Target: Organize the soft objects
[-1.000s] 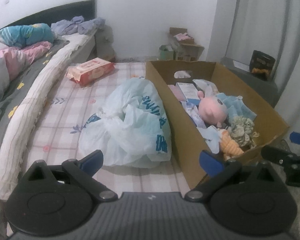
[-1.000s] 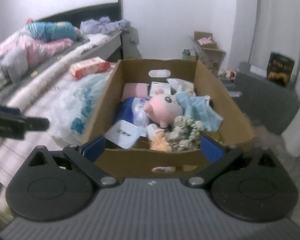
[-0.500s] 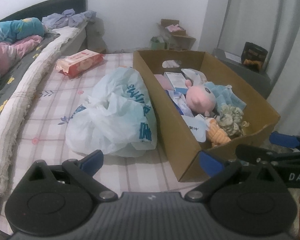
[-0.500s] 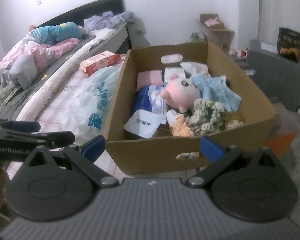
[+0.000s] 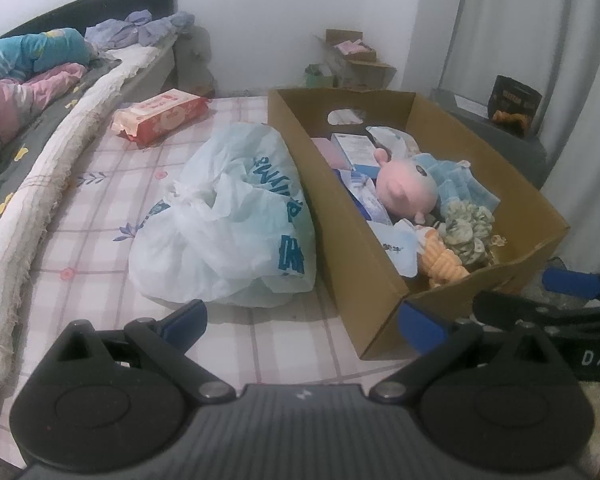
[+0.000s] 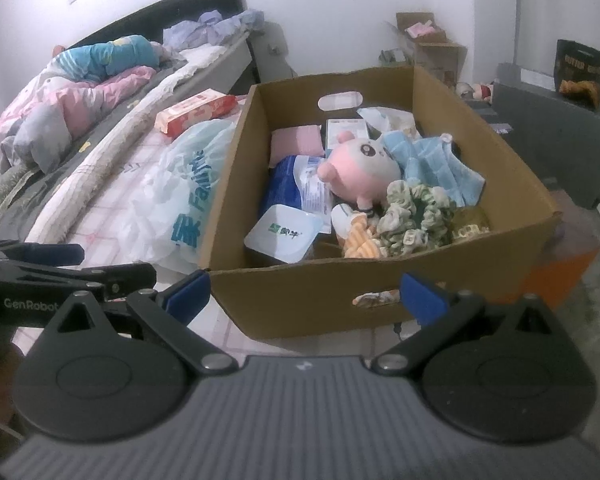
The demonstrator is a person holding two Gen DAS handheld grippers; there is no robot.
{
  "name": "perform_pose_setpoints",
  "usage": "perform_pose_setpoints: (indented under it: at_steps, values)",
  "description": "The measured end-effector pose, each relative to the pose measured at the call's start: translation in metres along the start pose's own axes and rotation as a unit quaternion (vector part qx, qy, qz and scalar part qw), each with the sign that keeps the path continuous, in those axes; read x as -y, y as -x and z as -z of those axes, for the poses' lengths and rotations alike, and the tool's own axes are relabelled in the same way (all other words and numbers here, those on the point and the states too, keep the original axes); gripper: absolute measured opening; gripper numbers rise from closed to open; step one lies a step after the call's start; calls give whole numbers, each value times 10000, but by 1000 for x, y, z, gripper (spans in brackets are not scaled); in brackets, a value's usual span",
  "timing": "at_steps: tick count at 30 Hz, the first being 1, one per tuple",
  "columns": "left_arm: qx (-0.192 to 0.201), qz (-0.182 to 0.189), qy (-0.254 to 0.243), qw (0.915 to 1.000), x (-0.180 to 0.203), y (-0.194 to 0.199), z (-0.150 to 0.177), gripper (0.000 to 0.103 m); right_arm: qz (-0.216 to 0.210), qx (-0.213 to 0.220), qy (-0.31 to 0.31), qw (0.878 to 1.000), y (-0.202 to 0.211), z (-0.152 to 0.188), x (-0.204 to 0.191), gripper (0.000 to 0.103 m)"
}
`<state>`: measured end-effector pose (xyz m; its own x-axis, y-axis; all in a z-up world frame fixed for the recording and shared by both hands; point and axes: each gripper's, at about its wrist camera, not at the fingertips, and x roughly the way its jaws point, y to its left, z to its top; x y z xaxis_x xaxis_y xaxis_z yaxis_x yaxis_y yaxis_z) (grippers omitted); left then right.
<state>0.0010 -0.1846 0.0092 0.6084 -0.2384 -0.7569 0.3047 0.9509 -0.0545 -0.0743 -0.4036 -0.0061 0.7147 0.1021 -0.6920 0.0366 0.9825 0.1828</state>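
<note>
- Your left gripper (image 5: 302, 318) sits at the bottom of its frame, fingers spread wide, holding nothing.
- Your right gripper (image 6: 305, 292) is the same: wide open, empty, before the box (image 6: 300, 296).
- Mid-frame in the box, the pink plush (image 6: 360, 168) lies touching a blue cloth (image 6: 436, 164).
- Left of the box, a plastic bag (image 5: 228, 220) rests against it.
- Upper left: bedding (image 6: 60, 100).

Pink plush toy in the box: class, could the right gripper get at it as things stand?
Probably yes. The pink plush toy lies on top in the open cardboard box, nothing covering it, and the right gripper is open, facing it.
</note>
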Motion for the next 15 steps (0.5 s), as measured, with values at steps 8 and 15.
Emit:
perform_pose_setpoints:
  at_steps: [8, 15]
  values:
    - [-87, -34, 31, 10000, 1, -6, 1, 102, 23, -110, -57, 9999, -9, 2, 4, 102]
    - [-153, -50, 24, 9999, 1, -8, 1, 101, 42, -164, -70, 9998, -13, 2, 4, 102]
